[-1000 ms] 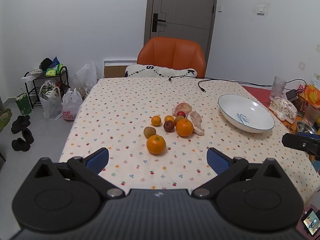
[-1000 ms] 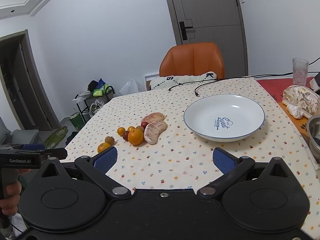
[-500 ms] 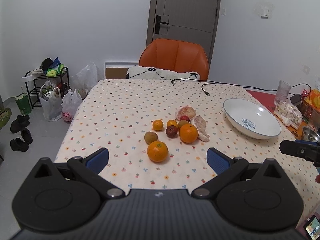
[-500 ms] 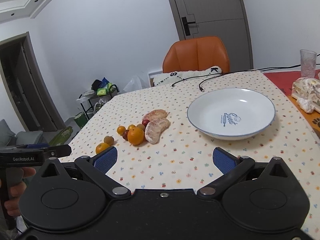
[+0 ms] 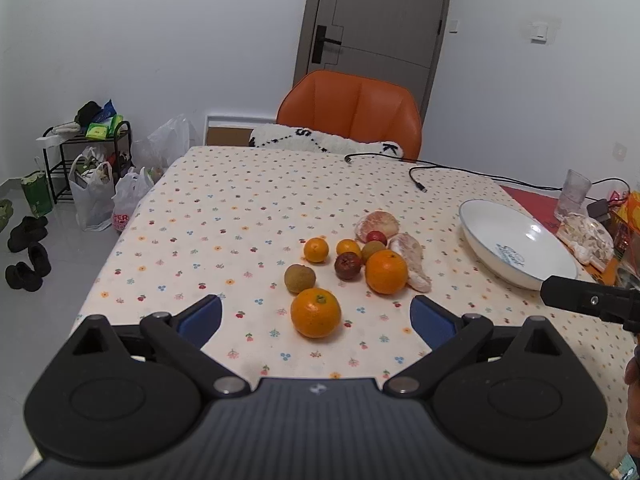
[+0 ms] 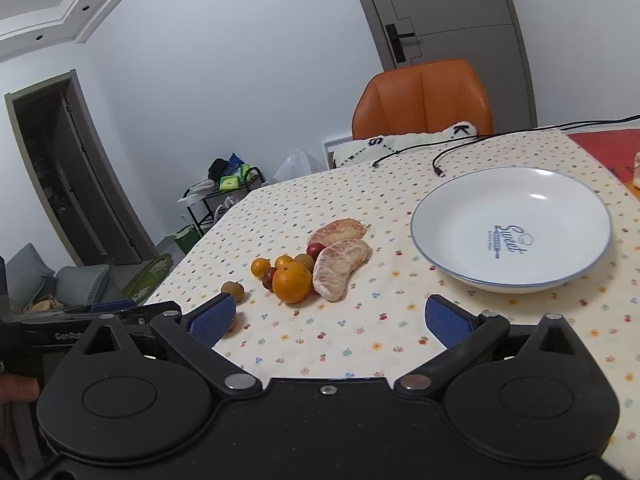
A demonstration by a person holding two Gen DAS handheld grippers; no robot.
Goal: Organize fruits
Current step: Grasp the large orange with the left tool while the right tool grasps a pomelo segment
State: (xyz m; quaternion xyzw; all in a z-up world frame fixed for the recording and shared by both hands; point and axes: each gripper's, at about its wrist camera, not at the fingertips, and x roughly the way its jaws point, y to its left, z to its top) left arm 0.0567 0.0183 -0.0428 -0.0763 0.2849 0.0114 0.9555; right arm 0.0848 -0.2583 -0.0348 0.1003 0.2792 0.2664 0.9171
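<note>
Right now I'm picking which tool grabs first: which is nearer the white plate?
Right. The right tool faces the white plate just ahead; the left tool sits by the fruit cluster.

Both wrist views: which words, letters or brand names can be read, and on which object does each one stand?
"Sweet": inside the white plate; the smaller print under it is too small to read.
"GenRob", cut off: on the left gripper body, seen in the right wrist view.
"S" and "K": on the white cushion on the orange chair.
Red print on a plastic bag: blurred.
</note>
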